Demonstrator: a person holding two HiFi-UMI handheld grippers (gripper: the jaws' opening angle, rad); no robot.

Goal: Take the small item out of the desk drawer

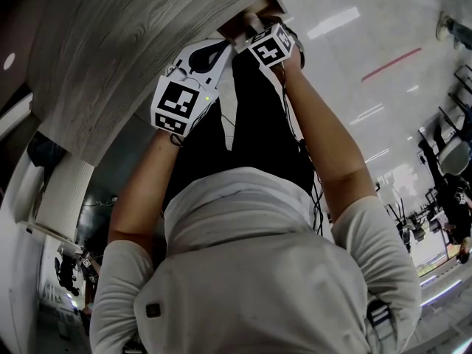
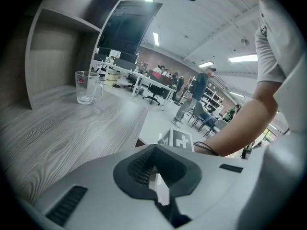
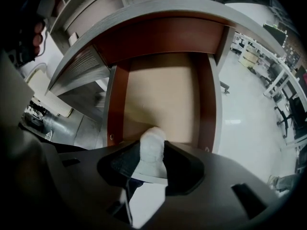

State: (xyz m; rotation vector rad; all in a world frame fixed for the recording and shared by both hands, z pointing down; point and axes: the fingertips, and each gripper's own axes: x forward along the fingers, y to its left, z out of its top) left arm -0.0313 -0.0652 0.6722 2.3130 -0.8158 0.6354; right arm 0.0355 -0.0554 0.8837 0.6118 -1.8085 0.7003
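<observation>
Right gripper (image 3: 152, 145): pointed steeply down, jaws clenched on the small white item (image 3: 152, 153), which is held upright between the pads at the front end of the open drawer (image 3: 163, 90). Whether the item is clear of the tan drawer floor cannot be told. Red-brown side walls are seen on the drawer, pulled out from under the grey wood-grain counter (image 2: 57, 128). Left gripper (image 2: 154, 166): held above the counter edge, jaw tips drawn together, nothing between. Further back on the counter, a clear glass mug (image 2: 87, 86) is seen standing upright.
</observation>
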